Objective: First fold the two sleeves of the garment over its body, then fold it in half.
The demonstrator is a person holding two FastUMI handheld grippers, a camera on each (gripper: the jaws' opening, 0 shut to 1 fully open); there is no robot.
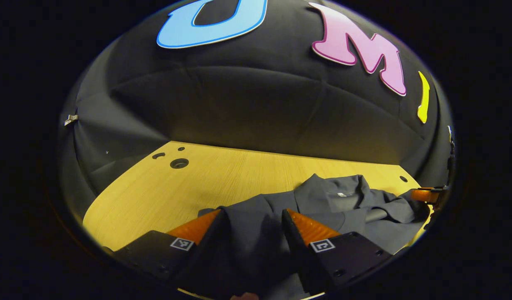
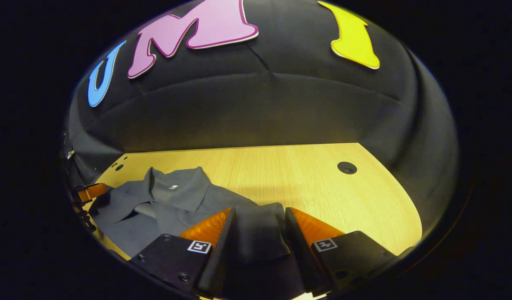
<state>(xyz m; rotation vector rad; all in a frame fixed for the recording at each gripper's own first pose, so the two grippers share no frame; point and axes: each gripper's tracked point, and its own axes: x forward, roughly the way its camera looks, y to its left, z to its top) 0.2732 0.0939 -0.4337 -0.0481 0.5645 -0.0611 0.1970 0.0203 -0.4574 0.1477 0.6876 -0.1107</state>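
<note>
Item one, my left gripper (image 1: 252, 216): held low over the table (image 1: 222, 175), pointing along the board toward the booth wall, its two fingers set apart with a fold of the garment (image 1: 347, 200) lying between them; I cannot tell from the left gripper view whether both fingers press on the cloth. Item two, my right gripper (image 2: 259, 214): same low, level pose over the table (image 2: 322, 183), fingers likewise parted with a sleeve end (image 2: 260, 229) of the garment (image 2: 172, 196) bunched between them; whether they pinch it I cannot tell. Item three, the garment: dark grey, collared, lying rumpled on the pale wood table, collar (image 1: 322, 191) toward the back wall. In the left gripper view its body spreads ahead and to the right of my fingers; in the right gripper view it spreads ahead and to the left. Item four, writing: a small pale tag (image 2: 173, 187) sits inside the collar, too small to read. Each gripper body bears a square black-and-white marker (image 1: 322, 245) near the finger base.
</note>
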